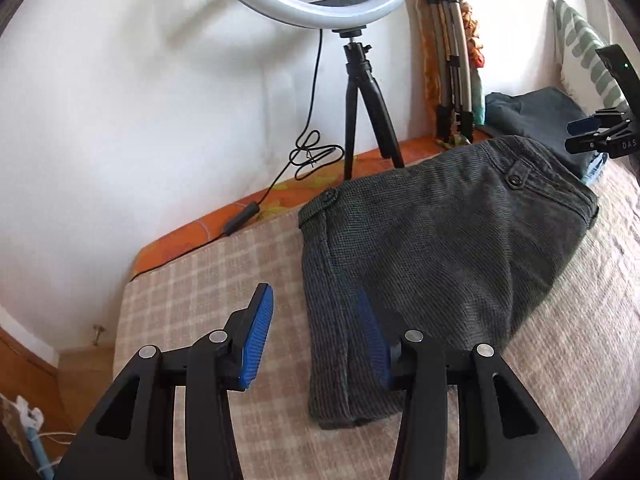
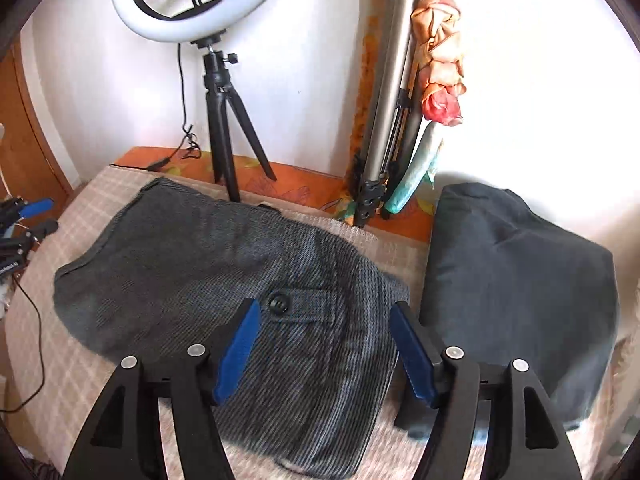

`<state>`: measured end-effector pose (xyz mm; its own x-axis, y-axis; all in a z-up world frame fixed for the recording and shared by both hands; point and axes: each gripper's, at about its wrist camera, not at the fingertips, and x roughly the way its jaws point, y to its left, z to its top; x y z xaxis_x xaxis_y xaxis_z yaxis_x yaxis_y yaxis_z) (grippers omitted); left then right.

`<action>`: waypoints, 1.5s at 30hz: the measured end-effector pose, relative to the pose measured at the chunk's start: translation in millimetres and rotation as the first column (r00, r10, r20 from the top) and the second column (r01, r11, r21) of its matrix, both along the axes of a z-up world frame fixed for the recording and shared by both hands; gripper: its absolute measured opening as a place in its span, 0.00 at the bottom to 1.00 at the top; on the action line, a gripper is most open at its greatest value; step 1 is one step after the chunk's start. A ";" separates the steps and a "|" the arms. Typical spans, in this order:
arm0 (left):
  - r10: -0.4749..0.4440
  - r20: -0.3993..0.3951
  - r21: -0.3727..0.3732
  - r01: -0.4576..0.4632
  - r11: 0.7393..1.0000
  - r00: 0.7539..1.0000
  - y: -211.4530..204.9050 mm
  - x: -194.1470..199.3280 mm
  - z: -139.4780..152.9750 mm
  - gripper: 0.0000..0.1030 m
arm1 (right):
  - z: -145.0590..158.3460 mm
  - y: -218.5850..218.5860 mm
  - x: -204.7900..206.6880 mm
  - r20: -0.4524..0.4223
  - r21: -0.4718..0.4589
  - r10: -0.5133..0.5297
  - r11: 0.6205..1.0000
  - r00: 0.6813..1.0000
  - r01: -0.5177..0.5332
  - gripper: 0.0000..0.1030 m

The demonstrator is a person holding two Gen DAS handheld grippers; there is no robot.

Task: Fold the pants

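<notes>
Pants [image 1: 432, 264]: grey ribbed fabric, folded into a compact bundle, lying on the checked bed cover [image 1: 192, 300]; buttoned tabs at the waistband.
Pants location: mid-bed, in front of the ring light tripod [image 1: 360, 120], beside a folded dark garment [image 2: 520, 280].
Left gripper [image 1: 316, 332]: fingers spread wide, nothing between them, over the bundle's near edge.
Right gripper [image 2: 326, 340]: fingers spread, holding nothing, above the buttoned tab [image 2: 298, 305].
Left view only: striped pillow [image 1: 584, 48] and the right gripper at far right.
Right view only: full dark garment, knotted scarf [image 2: 440, 60] on the folded silver tripod [image 2: 388, 112].
</notes>
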<state>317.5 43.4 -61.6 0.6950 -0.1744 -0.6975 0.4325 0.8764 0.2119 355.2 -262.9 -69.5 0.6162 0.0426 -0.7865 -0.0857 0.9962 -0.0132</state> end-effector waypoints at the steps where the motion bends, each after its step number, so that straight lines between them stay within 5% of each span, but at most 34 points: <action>1: -0.010 -0.015 -0.028 0.009 1.000 1.000 0.9 -9.2 -0.8 0.42 | 1.0 5.8 -12.7 0.001 0.016 -0.009 1.000 1.000 0.009 0.75; 8: -0.110 -0.144 -0.084 0.098 0.992 0.984 -9.3 -69.9 -31.0 0.40 | -39.5 11.2 -84.5 -0.100 0.252 -0.103 0.960 0.990 0.125 0.79; 13: -0.140 -0.194 -0.057 0.131 0.990 0.971 -31.2 -77.6 -59.2 0.39 | -79.2 0.3 -85.8 -0.186 0.422 -0.168 0.876 0.968 0.233 0.79; 20: -0.162 -0.187 -0.060 0.153 0.986 0.969 -54.0 -62.0 -75.8 0.39 | -103.5 -19.1 -70.7 -0.233 0.540 -0.241 0.774 0.942 0.332 0.79; 24: -0.145 -0.187 -0.011 0.145 0.989 0.972 -65.1 -50.2 -90.2 0.20 | -112.4 -28.5 -67.2 -0.244 0.595 -0.274 0.715 0.930 0.367 0.81; 31: -0.185 -0.239 -0.157 0.150 0.976 0.953 -57.5 -39.2 -77.9 0.06 | -111.0 -29.5 -54.3 -0.224 0.605 -0.324 0.693 0.919 0.391 0.80; 35: -0.231 -0.244 -0.207 0.182 0.961 0.942 -46.2 -42.3 -51.0 0.06 | -110.3 -31.2 -49.0 -0.231 0.563 -0.356 0.710 0.906 0.423 0.38; 38: -0.252 -0.280 -0.265 0.177 0.948 0.926 -36.7 -41.4 -45.5 0.06 | -97.6 -35.4 -55.8 -0.170 0.574 -0.353 0.724 0.920 0.384 0.28; 42: -0.251 -0.355 -0.221 0.180 0.959 0.901 -44.7 -42.8 -75.9 0.06 | -92.9 -30.9 -61.1 -0.129 0.495 -0.352 0.787 0.927 0.367 0.25; 45: -0.231 -0.362 -0.170 0.180 0.969 0.903 -48.1 -50.1 -81.4 0.12 | -102.3 -32.0 -60.9 -0.142 0.495 -0.361 0.780 0.922 0.382 0.26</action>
<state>267.4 -4.7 -143.0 0.3244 -0.3913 -0.8612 0.6312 0.7676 -0.1110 294.3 -294.9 -171.8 0.6378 0.2127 -0.7402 0.3021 0.8150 0.4945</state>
